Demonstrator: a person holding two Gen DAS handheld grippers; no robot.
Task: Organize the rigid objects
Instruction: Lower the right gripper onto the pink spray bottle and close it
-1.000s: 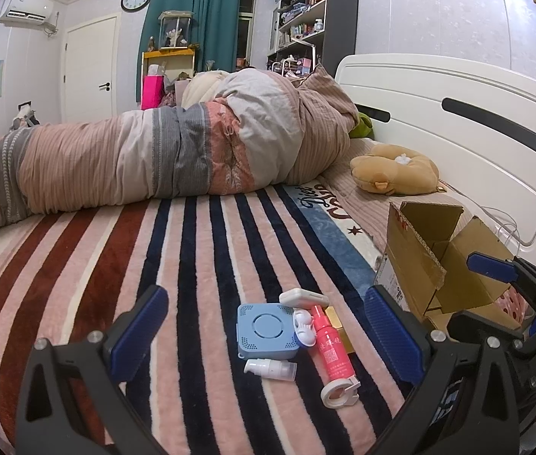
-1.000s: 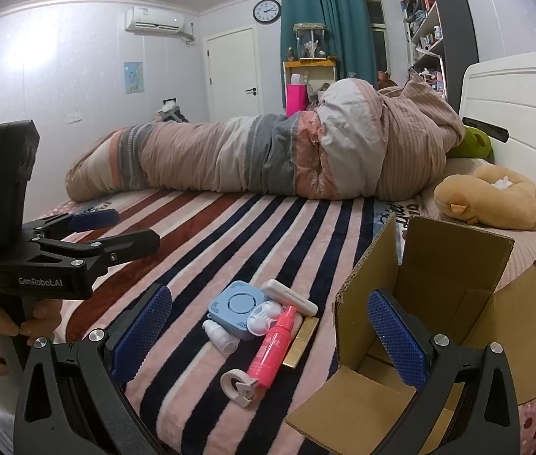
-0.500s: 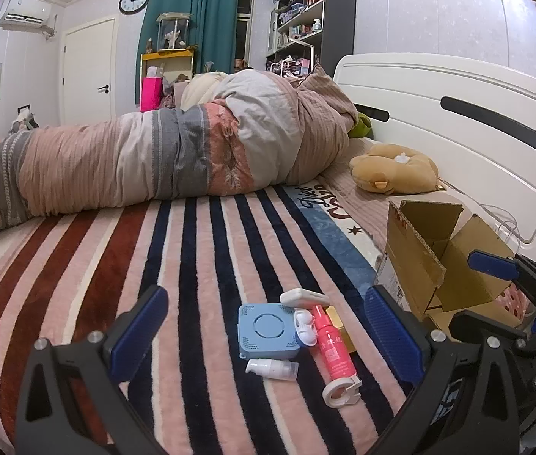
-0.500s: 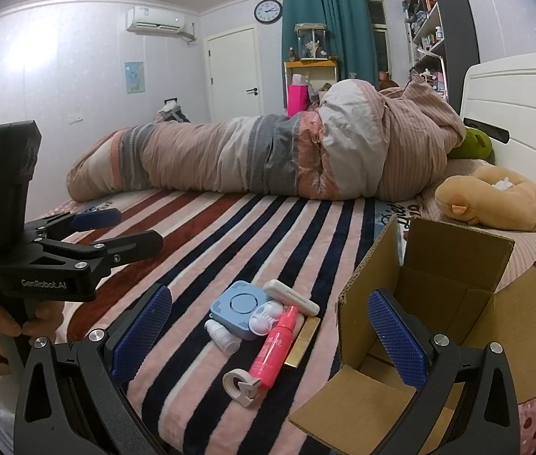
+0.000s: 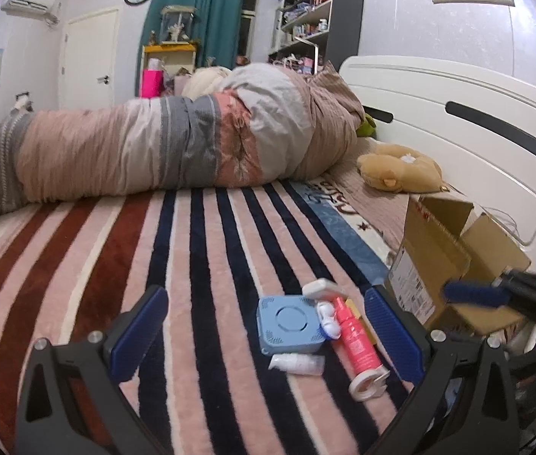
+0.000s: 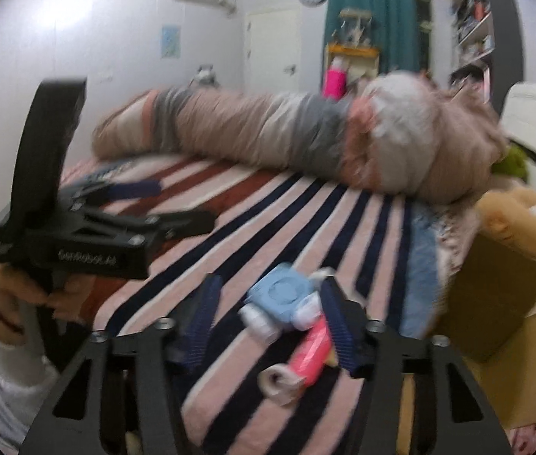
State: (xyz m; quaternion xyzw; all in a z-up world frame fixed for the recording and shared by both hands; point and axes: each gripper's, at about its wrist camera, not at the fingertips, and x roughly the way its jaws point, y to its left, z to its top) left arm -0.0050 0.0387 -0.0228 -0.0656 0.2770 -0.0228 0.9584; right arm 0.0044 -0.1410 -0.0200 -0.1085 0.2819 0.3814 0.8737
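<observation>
Right wrist view's blurry: right claw [image 6: 268, 322] swung off the cardboard box [image 6: 495, 288], now half-spread over the blue case [image 6: 281, 295] (pickup starting?); left claw [image 5: 264, 326] spread, empty.

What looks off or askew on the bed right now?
The small items lie in a loose heap on the striped blanket: pink tube and white bottle on their sides beside the blue square case, none in the open cardboard box. The right wrist view is motion-blurred. No visible spill or damage.
</observation>
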